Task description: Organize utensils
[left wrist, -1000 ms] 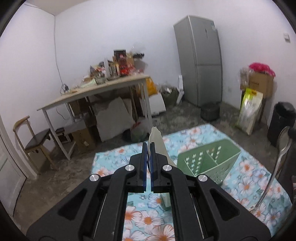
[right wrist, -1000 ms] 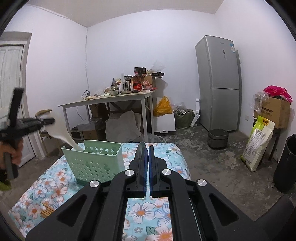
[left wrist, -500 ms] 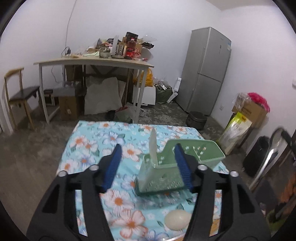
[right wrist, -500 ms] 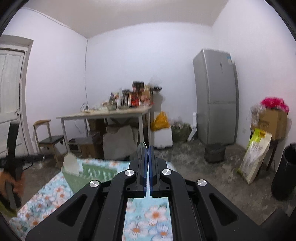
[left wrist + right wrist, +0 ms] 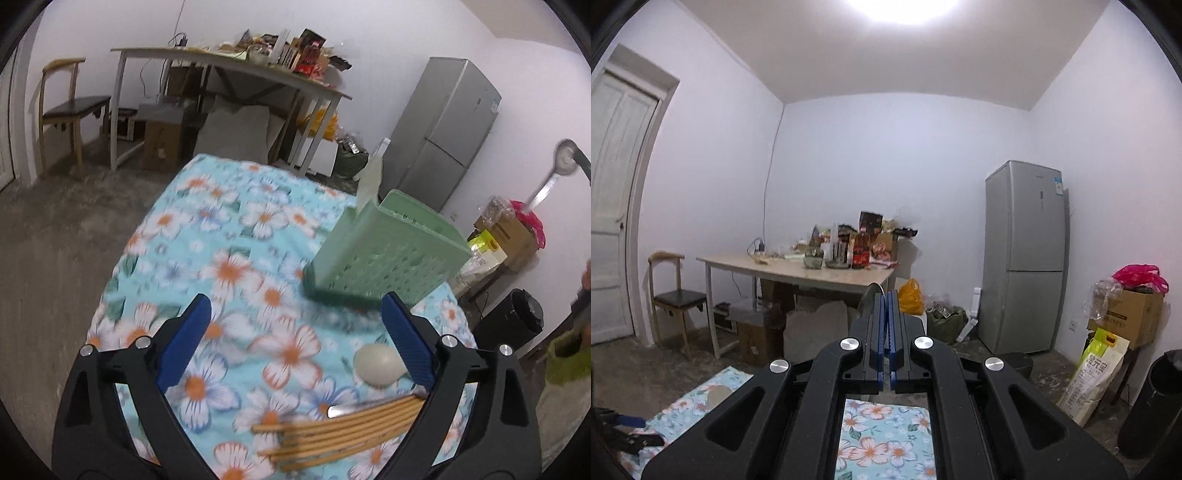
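Observation:
My left gripper [image 5: 295,332] is open and empty above the floral tablecloth [image 5: 221,266]. A green perforated utensil basket [image 5: 388,254] stands ahead on the right, with a white spatula [image 5: 369,181] upright in its far corner. A white spoon bowl [image 5: 378,365] and a bundle of wooden chopsticks [image 5: 340,432] lie near my right finger. My right gripper [image 5: 886,306] is shut on a metal ladle, whose bowl edge [image 5: 870,295] shows behind the fingertips. In the left wrist view the ladle [image 5: 554,173] is raised high at the right.
A cluttered desk [image 5: 798,273] and a chair [image 5: 676,295] stand behind the table. A grey fridge [image 5: 1023,258], a cardboard box [image 5: 1126,314], a yellow bag [image 5: 1093,373] and a black bin [image 5: 1152,402] are at the right.
My left gripper opened, left the white spatula in the basket and drew back over the cloth. My right gripper rose with the ladle, so the basket left its view.

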The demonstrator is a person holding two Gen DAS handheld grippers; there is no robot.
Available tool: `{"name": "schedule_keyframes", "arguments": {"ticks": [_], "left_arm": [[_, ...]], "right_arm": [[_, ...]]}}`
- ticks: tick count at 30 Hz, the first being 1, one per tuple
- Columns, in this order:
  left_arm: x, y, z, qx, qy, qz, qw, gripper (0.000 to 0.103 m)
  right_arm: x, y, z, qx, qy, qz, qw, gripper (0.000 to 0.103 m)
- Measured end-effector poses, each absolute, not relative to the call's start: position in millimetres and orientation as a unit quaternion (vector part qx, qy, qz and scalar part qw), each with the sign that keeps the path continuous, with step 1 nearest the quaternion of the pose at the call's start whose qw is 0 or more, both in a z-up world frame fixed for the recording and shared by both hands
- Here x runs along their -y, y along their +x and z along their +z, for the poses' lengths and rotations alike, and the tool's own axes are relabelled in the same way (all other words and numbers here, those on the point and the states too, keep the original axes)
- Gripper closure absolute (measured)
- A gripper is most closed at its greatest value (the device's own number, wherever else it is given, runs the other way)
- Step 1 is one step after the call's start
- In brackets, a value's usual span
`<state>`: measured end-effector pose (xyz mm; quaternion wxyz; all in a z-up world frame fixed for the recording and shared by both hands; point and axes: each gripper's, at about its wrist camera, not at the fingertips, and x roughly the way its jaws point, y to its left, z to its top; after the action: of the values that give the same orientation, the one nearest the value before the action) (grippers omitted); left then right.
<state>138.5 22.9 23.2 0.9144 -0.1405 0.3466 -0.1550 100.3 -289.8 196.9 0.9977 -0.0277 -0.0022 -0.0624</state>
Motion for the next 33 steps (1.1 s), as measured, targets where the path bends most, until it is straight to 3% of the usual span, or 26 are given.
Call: {"name": "schedule_keyframes", "arguments": {"ticks": [11,13,14,15,20,25,33], "left_arm": [[-14.6,122.6,-5.0,-0.394,-0.09,-0.099,0.909,0.008],[-12.2,121.2,-6.8,-0.403,-0.076,-0.084,0.908,0.008],[-12.2,120.9,-7.9,-0.407,-0.073,-0.081,0.907,0.008],[-12.9,121.1,-8.9,-0.41,-0.074,-0.081,0.906,0.008],[-18.5,121.9,-11.4,-0.415,-0.098,-0.09,0.9,0.008],[-14.9,119.6,-11.4,-0.408,-0.103,-0.117,0.9,0.008],[-2.9,119.5,-19.4,-0.404,-0.095,-0.165,0.895,0.008]], "right_arm": [[263.9,158.4,129.9,-0.106,-0.04,-0.054,0.992,0.098],[259.8,154.6,129.5,-0.112,-0.045,-0.055,0.991,0.085],[259.2,151.5,130.3,-0.11,-0.044,-0.055,0.991,0.07],[258.7,146.7,132.3,-0.104,-0.04,-0.051,0.992,0.064],[256.3,133.0,138.8,-0.099,-0.028,-0.046,0.994,0.064],[273.8,118.0,124.9,-0.148,0.03,-0.03,0.988,0.064],[296.0,108.9,18.8,-0.385,0.096,-0.011,0.918,0.061]]}}
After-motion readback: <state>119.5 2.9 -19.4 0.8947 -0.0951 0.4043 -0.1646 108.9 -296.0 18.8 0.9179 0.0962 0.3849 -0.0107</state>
